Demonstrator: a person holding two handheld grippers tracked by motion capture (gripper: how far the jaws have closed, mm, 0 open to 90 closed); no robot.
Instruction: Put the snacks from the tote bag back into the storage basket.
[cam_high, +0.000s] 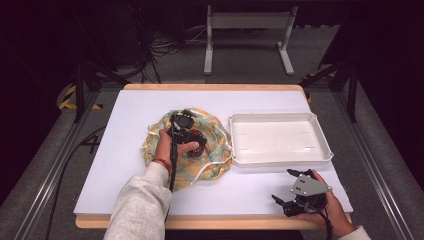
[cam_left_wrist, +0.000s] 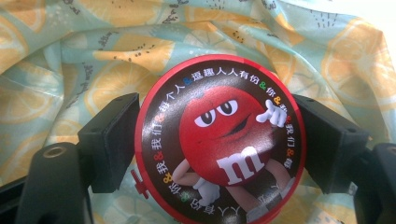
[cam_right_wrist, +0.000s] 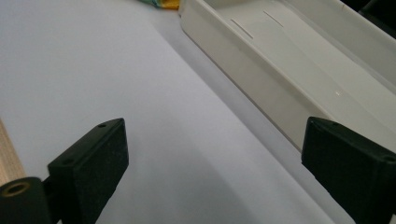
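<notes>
At the centre of the left gripper view, the left claw (cam_left_wrist: 219, 149) grips a round red-rimmed tin with a red candy character on its dark lid (cam_left_wrist: 219, 151), one black jaw pressed to each side of it. The tin sits over a crumpled cloth bag printed with orange slices on pale green (cam_high: 210, 135), left of centre in the high view on the white tabletop (cam_high: 125, 165). Just right of the bag lies a shallow white rectangular plastic tray (cam_high: 280, 157), nothing in it. At the lower right, the right claw (cam_high: 281, 201) hangs open above the tabletop, near the tray's front wall
</notes>
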